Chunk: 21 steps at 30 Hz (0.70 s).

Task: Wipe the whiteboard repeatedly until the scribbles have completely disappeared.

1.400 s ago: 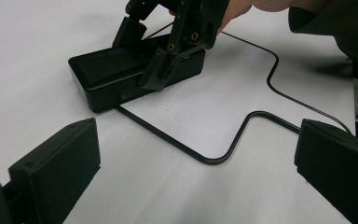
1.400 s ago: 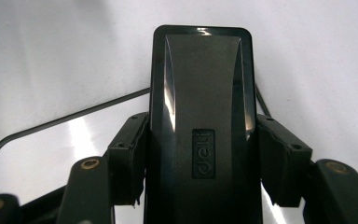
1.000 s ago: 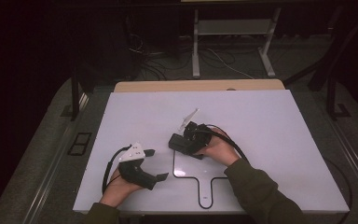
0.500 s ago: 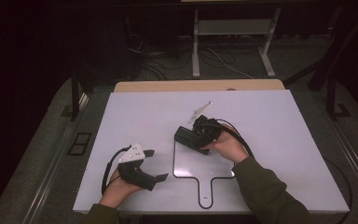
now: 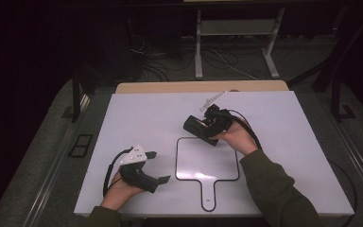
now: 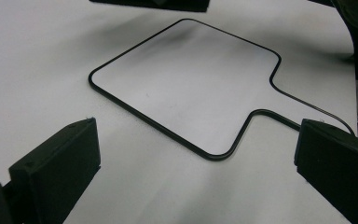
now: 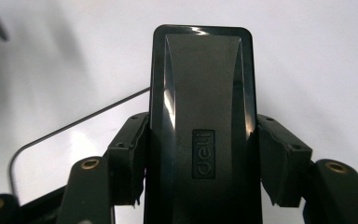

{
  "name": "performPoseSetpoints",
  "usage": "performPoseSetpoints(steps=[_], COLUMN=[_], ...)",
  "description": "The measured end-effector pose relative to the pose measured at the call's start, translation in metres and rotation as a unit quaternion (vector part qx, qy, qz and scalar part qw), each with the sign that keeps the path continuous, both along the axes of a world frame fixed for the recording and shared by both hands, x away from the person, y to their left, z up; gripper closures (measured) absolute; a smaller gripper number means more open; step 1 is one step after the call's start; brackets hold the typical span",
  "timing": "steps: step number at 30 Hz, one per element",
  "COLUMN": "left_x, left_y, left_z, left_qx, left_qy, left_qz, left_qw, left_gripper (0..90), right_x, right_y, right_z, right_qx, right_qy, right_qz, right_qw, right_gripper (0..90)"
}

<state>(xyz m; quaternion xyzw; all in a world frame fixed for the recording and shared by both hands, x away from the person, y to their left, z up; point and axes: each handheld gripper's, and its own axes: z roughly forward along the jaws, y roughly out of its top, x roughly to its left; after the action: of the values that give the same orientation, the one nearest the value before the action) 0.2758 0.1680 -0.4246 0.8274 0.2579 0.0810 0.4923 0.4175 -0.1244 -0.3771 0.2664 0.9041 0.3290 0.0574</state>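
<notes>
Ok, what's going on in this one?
A person at a white table works with a two-jaw gripper in each hand. The right gripper is clamped on a black rectangular block with an embossed label, held above the far edge of a black paddle-shaped outline drawn on the table. The left gripper rests near the table's front left with its jaws open and nothing between them, pointing toward the outline.

black box (image 7: 200, 126): glossy smooth plastic | table (image 5: 137, 118): matt smooth white | pads (image 7: 127, 163): matt black
</notes>
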Motion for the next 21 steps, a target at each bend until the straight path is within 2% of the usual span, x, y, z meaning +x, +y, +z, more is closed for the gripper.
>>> performPoseSetpoints(steps=[5, 12, 17, 21], left_x=[-0.001, 0.000, 0.001, 0.003], left_y=[0.001, 0.000, 0.000, -0.001], left_z=[0.000, 0.000, 0.000, -0.001], left_qx=[0.000, -0.001, -0.003, -0.001], left_qy=[0.000, -0.002, -0.001, -0.002], left_qz=[0.001, 0.001, 0.000, -0.001], left_qw=[1.0000, 1.0000, 1.0000, 1.0000], left_gripper=[0.0, 0.0, 0.0, 0.0], right_x=[0.021, 0.049, 0.067, 0.081], right_y=[-0.008, -0.016, -0.018, -0.017], right_z=[0.006, 0.004, -0.004, -0.016], right_qx=[-0.005, -0.014, -0.010, -0.029], right_qy=[0.002, -0.003, 0.004, 0.008], right_qz=[-0.026, -0.052, -0.069, -0.081], right_qw=[0.9996, 0.9986, 0.9976, 0.9963], right_gripper=[38.9, 38.8, 38.7, 38.7])
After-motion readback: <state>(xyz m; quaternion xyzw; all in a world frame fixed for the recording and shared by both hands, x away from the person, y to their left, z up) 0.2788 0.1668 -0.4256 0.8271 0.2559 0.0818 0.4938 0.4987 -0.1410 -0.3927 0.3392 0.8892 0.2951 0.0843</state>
